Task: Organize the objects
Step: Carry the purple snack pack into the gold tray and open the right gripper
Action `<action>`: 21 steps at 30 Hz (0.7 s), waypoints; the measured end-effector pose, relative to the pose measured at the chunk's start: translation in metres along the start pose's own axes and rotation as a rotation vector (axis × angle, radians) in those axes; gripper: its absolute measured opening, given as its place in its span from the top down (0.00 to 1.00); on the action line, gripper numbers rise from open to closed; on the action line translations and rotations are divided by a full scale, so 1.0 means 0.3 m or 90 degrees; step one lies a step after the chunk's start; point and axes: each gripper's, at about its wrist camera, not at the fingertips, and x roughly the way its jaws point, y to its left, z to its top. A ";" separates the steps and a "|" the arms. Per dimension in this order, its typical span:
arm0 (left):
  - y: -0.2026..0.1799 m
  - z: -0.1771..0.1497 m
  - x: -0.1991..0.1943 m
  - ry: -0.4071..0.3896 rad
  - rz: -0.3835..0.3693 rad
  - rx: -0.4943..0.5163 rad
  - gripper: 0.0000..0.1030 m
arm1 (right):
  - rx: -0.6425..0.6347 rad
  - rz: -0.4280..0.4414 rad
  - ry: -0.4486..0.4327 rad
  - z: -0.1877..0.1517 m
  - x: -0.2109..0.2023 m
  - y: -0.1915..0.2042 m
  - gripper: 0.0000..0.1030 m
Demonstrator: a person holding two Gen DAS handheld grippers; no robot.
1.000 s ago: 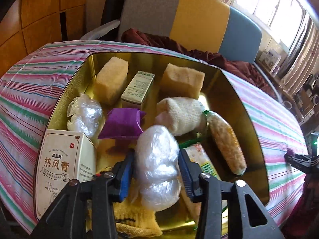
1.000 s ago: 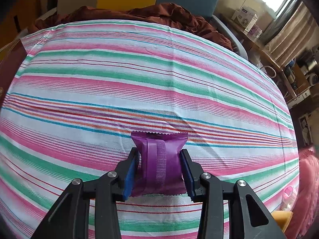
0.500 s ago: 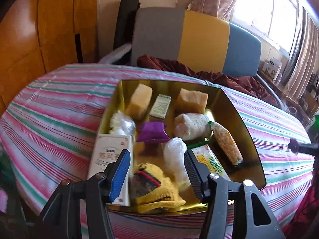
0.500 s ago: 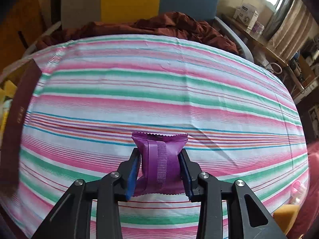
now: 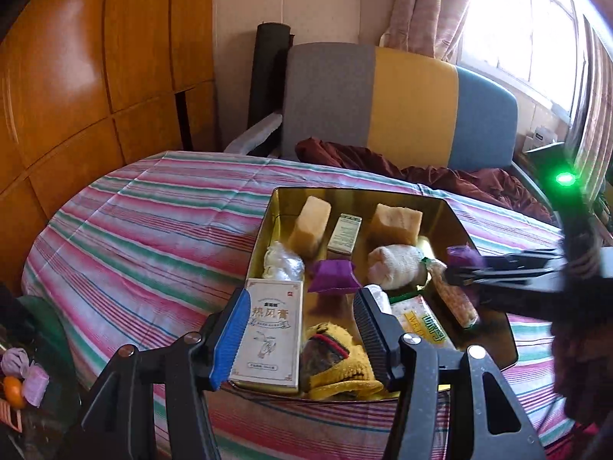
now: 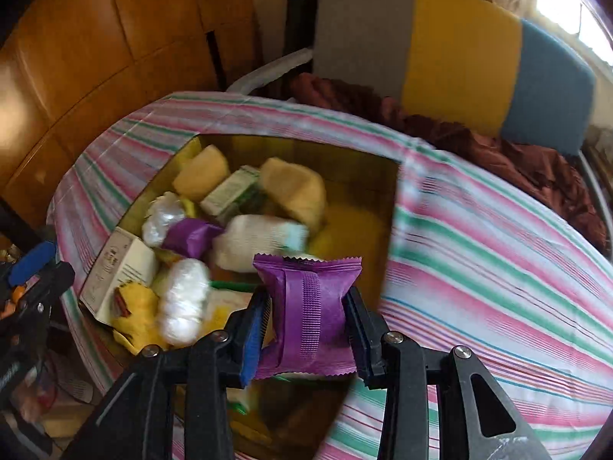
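Note:
A gold tin (image 5: 356, 191) sits on the striped cloth, holding a white printed box (image 5: 270, 337), a yellow knit piece (image 5: 341, 368), two sponges (image 5: 310, 226), a rolled white cloth (image 5: 394, 268), a purple packet (image 5: 333, 276) and a plastic-wrapped white bundle (image 6: 184, 303). My left gripper (image 5: 302, 297) hangs open above the tin's near edge with nothing between its fingers. My right gripper (image 6: 309, 299) is shut on a second purple packet (image 6: 310, 318) over the tin's (image 6: 291, 149) right part. From the left wrist it comes in from the right with that packet (image 5: 461, 257).
The striped tablecloth (image 5: 153, 237) stretches left of the tin and to its right (image 6: 498, 268). A grey, yellow and blue chair back (image 5: 413, 103) with maroon fabric (image 5: 440, 176) stands behind the table. Wooden panels (image 5: 95, 76) line the left. Clutter (image 5: 19, 375) lies below the table's left edge.
The left gripper let go of the plastic-wrapped bundle, which now lies in the tin, and drew back and up. The right gripper swung left with the purple packet, from bare cloth to over the tin.

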 end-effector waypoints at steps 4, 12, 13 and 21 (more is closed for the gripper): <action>0.013 -0.009 0.003 0.007 0.013 -0.004 0.43 | 0.007 0.000 0.030 0.011 0.097 0.047 0.44; 0.008 -0.020 -0.021 -0.017 0.039 -0.002 0.33 | 0.039 0.013 -0.016 -0.036 0.026 0.047 0.34; 0.005 -0.020 -0.029 -0.020 0.047 -0.006 0.33 | 0.044 0.013 -0.024 -0.047 0.008 0.045 0.34; -0.022 -0.020 -0.054 -0.018 0.038 0.002 0.33 | 0.083 0.000 -0.081 -0.158 -0.110 0.035 0.31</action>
